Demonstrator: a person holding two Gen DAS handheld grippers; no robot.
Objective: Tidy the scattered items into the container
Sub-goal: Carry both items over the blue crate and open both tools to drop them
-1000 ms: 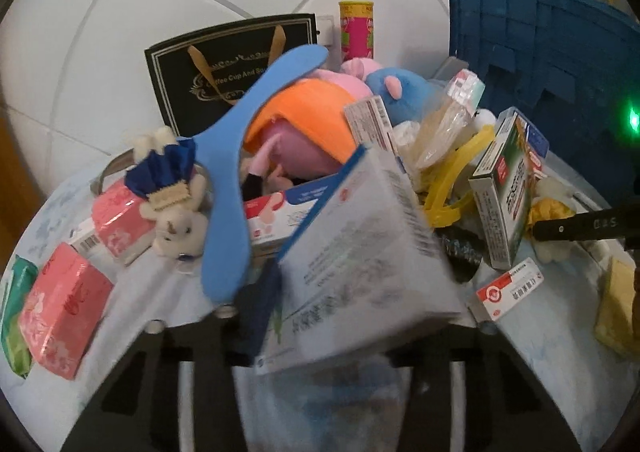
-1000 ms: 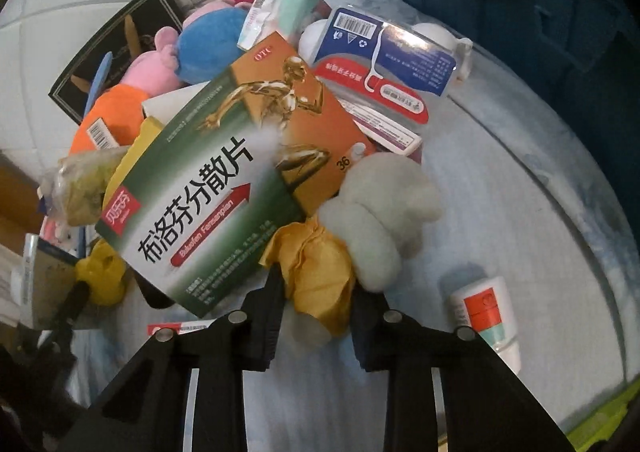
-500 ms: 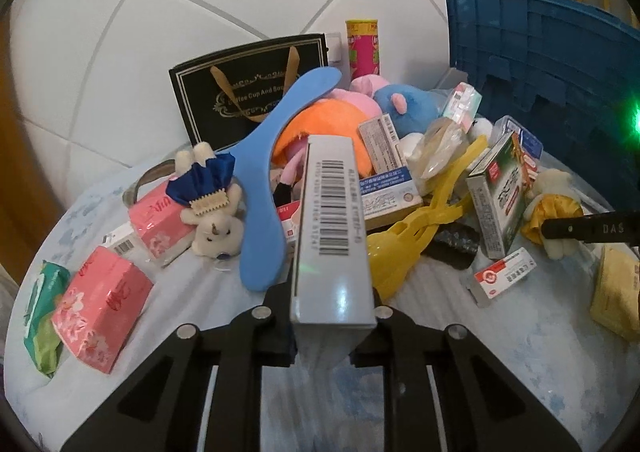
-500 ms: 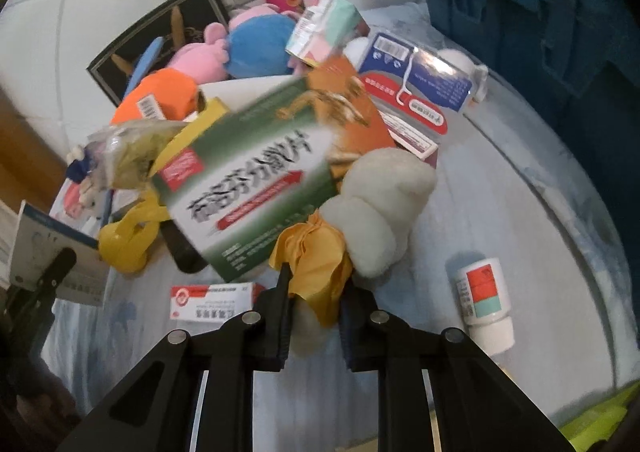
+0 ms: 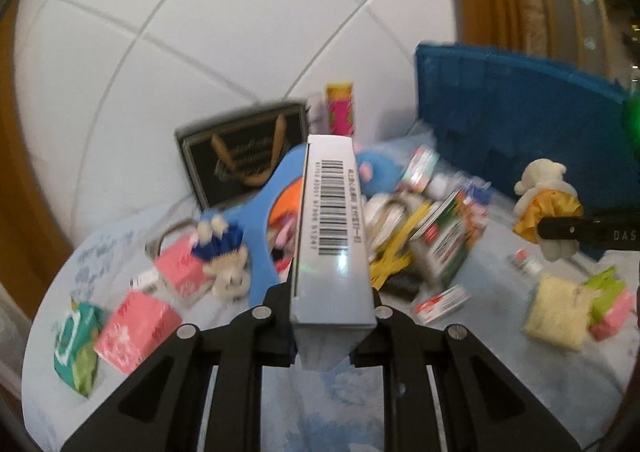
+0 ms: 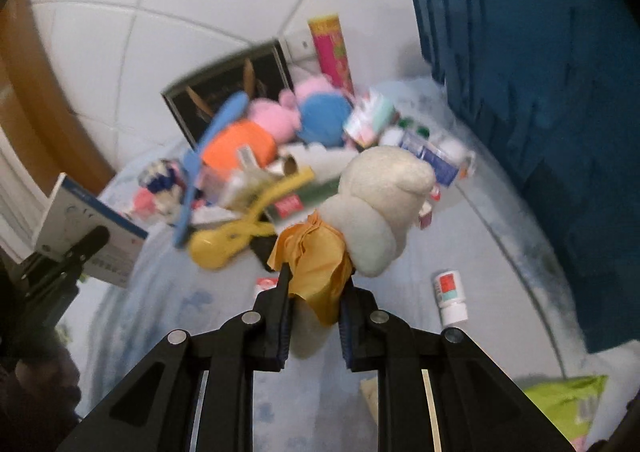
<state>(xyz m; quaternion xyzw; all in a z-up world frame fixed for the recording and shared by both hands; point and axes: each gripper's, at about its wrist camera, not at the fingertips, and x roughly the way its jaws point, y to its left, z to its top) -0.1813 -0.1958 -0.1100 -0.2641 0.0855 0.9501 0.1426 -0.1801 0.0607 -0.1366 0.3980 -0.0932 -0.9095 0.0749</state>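
Note:
My left gripper [image 5: 332, 316] is shut on a white and blue medicine box [image 5: 332, 228], held edge-up above the table with its barcode facing me. The box also shows in the right wrist view [image 6: 86, 228]. My right gripper [image 6: 314, 292] is shut on a white plush toy in a yellow dress [image 6: 372, 208], lifted off the table. The toy also shows in the left wrist view [image 5: 542, 196]. The blue crate [image 5: 516, 108] stands at the right; it also shows in the right wrist view [image 6: 540, 100].
A pile of items lies mid-table: a blue boomerang [image 5: 264, 212], an orange and pink plush [image 6: 240, 144], a yellow clip [image 6: 240, 232], a green medicine box [image 5: 444, 248]. Pink tissue packs [image 5: 136, 328] lie at the left. A small bottle [image 6: 450, 296] lies near the crate.
Both grippers have risen and pulled back from the pile with their loads. The plush toy left the table and the green box it leaned on stayed behind.

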